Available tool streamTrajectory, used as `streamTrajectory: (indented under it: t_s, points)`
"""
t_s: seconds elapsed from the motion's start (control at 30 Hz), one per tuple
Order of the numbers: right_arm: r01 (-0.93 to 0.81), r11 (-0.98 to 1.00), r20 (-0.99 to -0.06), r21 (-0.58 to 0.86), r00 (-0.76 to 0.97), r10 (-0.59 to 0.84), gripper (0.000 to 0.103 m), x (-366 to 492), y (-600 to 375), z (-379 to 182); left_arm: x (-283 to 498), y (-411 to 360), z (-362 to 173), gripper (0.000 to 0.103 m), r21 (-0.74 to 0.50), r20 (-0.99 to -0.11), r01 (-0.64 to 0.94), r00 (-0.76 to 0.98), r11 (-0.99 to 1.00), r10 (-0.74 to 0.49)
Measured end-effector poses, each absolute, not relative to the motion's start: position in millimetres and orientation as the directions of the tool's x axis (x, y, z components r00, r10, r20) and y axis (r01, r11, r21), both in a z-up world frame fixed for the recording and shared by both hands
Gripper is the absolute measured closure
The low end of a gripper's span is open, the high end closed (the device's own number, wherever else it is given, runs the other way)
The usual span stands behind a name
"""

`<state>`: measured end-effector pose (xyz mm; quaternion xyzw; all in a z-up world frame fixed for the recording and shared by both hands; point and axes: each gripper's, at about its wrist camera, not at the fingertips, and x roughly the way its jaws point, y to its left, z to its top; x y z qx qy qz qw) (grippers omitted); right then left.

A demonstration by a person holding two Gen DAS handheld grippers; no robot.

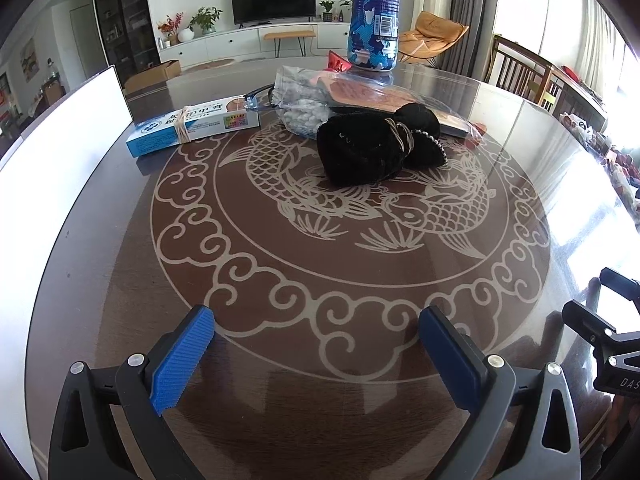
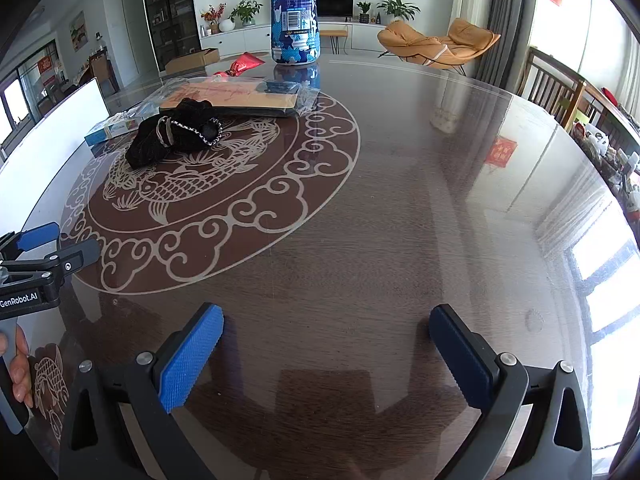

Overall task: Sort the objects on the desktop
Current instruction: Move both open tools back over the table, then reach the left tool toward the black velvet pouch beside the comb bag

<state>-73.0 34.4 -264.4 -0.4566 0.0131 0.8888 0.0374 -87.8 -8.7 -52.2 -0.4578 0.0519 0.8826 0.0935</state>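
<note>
Both the left gripper [image 1: 316,354] and the right gripper [image 2: 326,356] are wide and hold nothing. The black pouch [image 1: 376,146], blue box [image 1: 192,126] and tall bottle [image 1: 374,16] sit toward the table's [image 2: 400,220] far edge. A careless reach could tip the bottle.

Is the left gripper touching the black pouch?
Apart. The left wrist view shows the left gripper open and empty, with bare table between it and the black pouch.
</note>
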Motion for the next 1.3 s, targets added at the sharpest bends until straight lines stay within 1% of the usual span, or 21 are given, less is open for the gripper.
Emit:
streamTrajectory:
  t_s: [0.53, 0.7, 0.8, 0.87, 0.97, 1.1, 1.13, 1.17, 1.2, 1.27, 1.3]
  points:
    - [-0.078, -0.997, -0.813, -0.011, -0.58, 0.054, 0.0, -73, 34, -265, -88, -9, -53, 0.0, 0.006, -0.818, -0.214, -0.563, -0.977, 0.119]
    - [-0.078, -0.997, -0.813, -0.011, -0.58, 0.054, 0.0, -73, 34, -265, -93, -7, -52, 0.0, 0.005, -0.825, -0.266, -0.545, -0.964, 0.146]
    - [-0.078, -0.997, -0.813, -0.01, -0.58, 0.054, 0.0, -73, 34, -265, -106, -8, -51, 0.0, 0.004, -0.849, -0.295, -0.507, -0.956, 0.152]
    - [-0.078, -0.997, -0.813, -0.01, -0.58, 0.054, 0.0, -73, 34, -265, -117, -11, -44, 0.0, -0.014, -0.85, -0.292, -0.5, -0.956, 0.165]
    - [-0.078, -0.997, -0.813, -0.011, -0.58, 0.054, 0.0, -73, 34, -265, -134, -17, -25, 0.0, -0.029, -0.83, -0.261, -0.532, -0.965, 0.169]
    - [-0.078, -0.997, -0.813, -0.011, -0.58, 0.054, 0.0, -73, 34, -264, -161, -25, -8, 0.0, -0.144, -0.815, -0.192, -0.534, -0.971, 0.226]
    - [-0.078, -0.997, -0.813, -0.011, -0.58, 0.054, 0.0, -73, 33, -264, -168, -22, -5, 0.0, -0.155, -0.808, -0.187, -0.541, -0.97, 0.233]
    - [-0.078, -0.997, -0.813, -0.011, -0.58, 0.054, 0.0, -73, 34, -264, -175, -17, 0, 0.0, -0.139, -0.801, -0.184, -0.557, -0.973, 0.219]
    - [-0.078, -0.997, -0.813, -0.011, -0.58, 0.054, 0.0, -73, 34, -264, -183, -12, 6, 0.0, -0.097, -0.789, -0.173, -0.586, -0.98, 0.182]
    - [-0.078, -0.997, -0.813, -0.011, -0.58, 0.054, 0.0, -73, 34, -264, -198, -5, 13, 0.0, -0.008, -0.762, -0.112, -0.643, -0.994, 0.079]
    - [-0.078, -0.997, -0.813, -0.011, -0.58, 0.054, 0.0, -73, 34, -264, -206, -4, 12, 0.0, 0.01, -0.757, -0.071, -0.652, -0.997, 0.039]
